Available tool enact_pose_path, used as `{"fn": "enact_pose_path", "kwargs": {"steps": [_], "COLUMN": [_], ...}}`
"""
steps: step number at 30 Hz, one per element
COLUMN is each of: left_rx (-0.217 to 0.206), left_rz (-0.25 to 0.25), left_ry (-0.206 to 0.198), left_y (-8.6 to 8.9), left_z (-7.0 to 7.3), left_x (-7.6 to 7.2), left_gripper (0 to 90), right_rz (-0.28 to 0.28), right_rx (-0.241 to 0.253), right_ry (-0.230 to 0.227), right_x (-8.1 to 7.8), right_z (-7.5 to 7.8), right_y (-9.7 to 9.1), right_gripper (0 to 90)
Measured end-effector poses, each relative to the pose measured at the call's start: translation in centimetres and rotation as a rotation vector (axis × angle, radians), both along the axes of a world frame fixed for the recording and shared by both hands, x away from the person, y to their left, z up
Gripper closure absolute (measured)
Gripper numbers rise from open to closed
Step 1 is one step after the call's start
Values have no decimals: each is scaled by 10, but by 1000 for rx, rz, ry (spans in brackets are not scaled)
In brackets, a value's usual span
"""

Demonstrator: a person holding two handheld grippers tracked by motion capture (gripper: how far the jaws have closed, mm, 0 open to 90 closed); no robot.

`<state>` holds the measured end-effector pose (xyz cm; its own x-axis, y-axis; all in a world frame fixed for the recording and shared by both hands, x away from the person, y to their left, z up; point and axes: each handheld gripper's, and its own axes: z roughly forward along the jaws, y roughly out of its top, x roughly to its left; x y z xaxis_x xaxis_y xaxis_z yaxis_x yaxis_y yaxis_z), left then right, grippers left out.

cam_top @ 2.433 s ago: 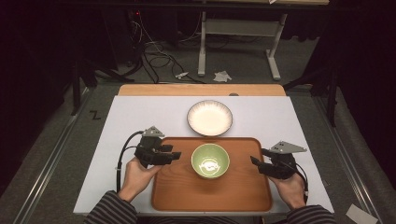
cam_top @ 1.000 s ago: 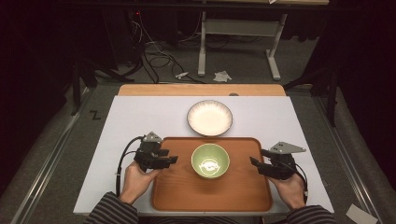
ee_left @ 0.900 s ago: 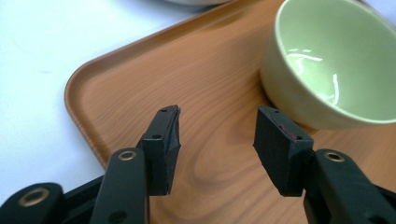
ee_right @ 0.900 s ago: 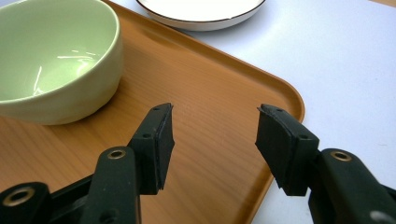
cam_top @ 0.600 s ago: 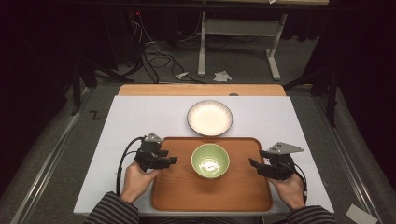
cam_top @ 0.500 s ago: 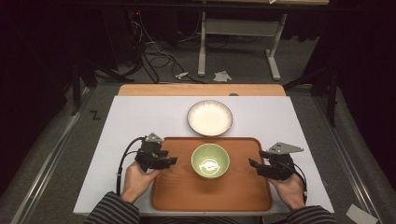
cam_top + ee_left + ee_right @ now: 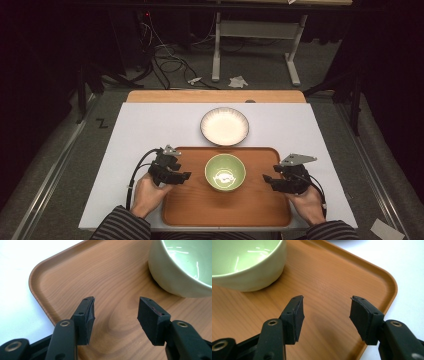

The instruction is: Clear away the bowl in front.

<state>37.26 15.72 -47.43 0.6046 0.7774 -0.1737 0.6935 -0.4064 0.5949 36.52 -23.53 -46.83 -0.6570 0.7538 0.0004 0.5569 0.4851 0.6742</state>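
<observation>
A green bowl (image 7: 225,172) stands on the wooden tray (image 7: 200,212), a little nearer the tray's far edge than its near one and about midway between its side edges; the inside looks glossy with a pale patch at the bottom, and whether that is contents or a reflection is hard to make out. Just beyond the tray's far edge, on the white worktop (image 7: 130,145), sits a dark-rimmed white bowl (image 7: 224,126), its inside pale and featureless. The left gripper (image 7: 186,176) hovers over the tray's left edge, jaws wide apart and just having been opening, with only bare tray between them. The right gripper (image 7: 267,179) hangs over the right edge, jaws likewise spread on nothing. In both gripper views the green bowl is cut off by the frame, and the person's sleeves run out of the high view at the bottom.
</observation>
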Motion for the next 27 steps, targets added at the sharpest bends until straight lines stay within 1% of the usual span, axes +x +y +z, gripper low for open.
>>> {"fn": "enact_pose_path", "kwargs": {"steps": [5, 8, 9, 10, 14, 17, 21, 23, 25, 27], "left_rx": [7, 10, 10, 11, 16, 14, 12, 8, 11, 16], "left_rz": [-5, -7, -8, -9, -16, -15, -18, -14, -15, -19], "left_ry": [24, 35, 38, 41, 56, 58, 62, 62, 64, 67], "left_y": [-2, -3, -3, -3, -4, -3, -2, -3, -3, -2], "left_z": [-3, -4, -4, -4, -6, -6, -6, -6, -7, -7], "left_x": [1, 1, 2, 2, 3, 3, 3, 3, 4, 4], "left_gripper": [467, 467, 467, 467, 464, 464, 464, 464, 464, 464], "right_rz": [18, 27, 32, 39, 53, 56, 57, 58, 56, 57], "right_rx": [-10, -16, -25, -24, -35, -32, -40, -38, -37, -27], "right_ry": [15, 46, 48, 52, 59, 59, 60, 58, 61, 56], "right_x": [1, 1, 1, 1, 1, 1, 1, 1, 1, 1], "right_z": [-2, -4, -5, -5, -6, -6, -6, -6, -6, -6], "right_y": [2, 4, 5, 6, 7, 7, 8, 8, 7, 7], "right_gripper": [461, 455, 455, 455, 454, 454, 455, 455, 454, 454]}}
